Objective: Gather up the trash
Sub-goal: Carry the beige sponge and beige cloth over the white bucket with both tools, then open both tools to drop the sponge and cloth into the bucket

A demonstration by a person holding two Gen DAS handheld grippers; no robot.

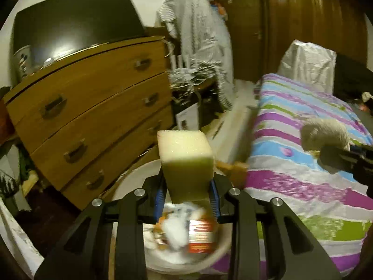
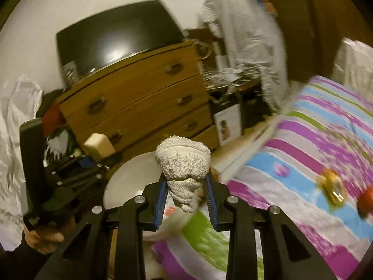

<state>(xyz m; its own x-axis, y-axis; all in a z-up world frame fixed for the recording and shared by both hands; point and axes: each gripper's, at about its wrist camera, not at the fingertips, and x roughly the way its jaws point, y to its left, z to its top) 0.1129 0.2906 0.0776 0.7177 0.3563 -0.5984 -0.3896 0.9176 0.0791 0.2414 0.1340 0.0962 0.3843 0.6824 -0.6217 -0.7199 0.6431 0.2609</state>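
My left gripper (image 1: 187, 194) is shut on a pale yellow sponge block (image 1: 185, 161) and holds it over a white round bin (image 1: 130, 179) that has a red-and-white carton (image 1: 201, 235) and white crumpled paper (image 1: 173, 231) in it. My right gripper (image 2: 185, 196) is shut on a rolled whitish cloth wad (image 2: 183, 161), above the bin's rim (image 2: 130, 175) and the bed edge. The cloth wad also shows at the right of the left wrist view (image 1: 325, 133). The left gripper with the sponge shows at the left of the right wrist view (image 2: 99, 145).
A wooden chest of drawers (image 1: 93, 107) with a dark TV (image 1: 77, 23) on it stands behind the bin. A bed with a striped cover (image 1: 303, 163) fills the right. A gold object (image 2: 332, 186) and a red object (image 2: 366, 201) lie on the bed.
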